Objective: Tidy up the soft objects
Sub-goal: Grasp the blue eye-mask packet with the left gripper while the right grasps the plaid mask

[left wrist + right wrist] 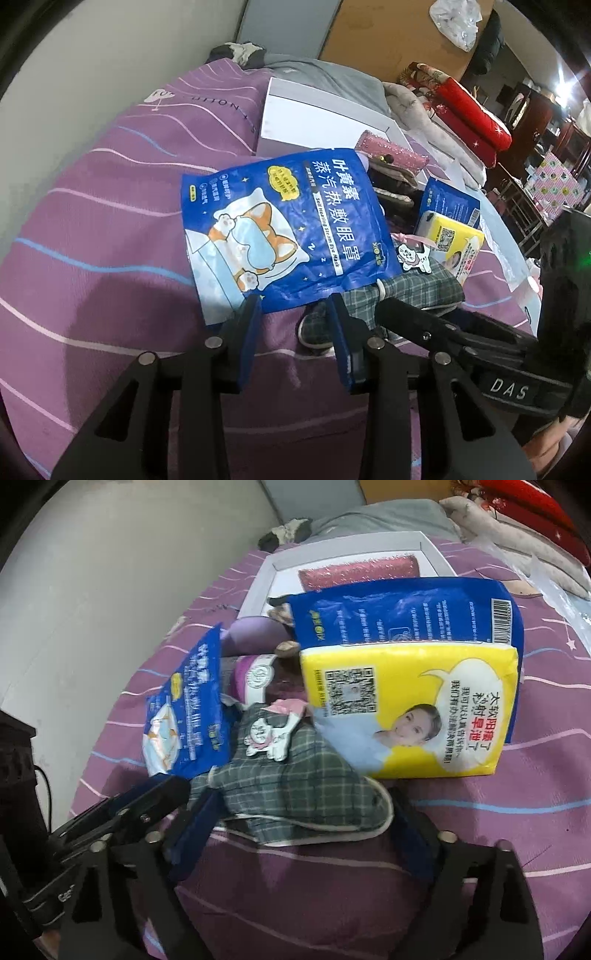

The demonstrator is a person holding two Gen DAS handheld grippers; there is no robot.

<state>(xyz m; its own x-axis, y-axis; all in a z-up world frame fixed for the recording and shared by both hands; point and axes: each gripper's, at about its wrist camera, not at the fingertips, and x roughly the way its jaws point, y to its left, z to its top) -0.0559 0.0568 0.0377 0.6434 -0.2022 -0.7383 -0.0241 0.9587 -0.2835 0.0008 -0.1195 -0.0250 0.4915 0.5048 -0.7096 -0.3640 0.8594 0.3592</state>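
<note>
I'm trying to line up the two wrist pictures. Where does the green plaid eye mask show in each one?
Left wrist view: the green plaid eye mask lies lower right of centre, just past the left gripper, partly under the blue steam eye mask packet.
Right wrist view: it lies at centre bottom, between the open fingers of the right gripper.
Shared landmark: the white cartoon cat tag on the mask.
</note>
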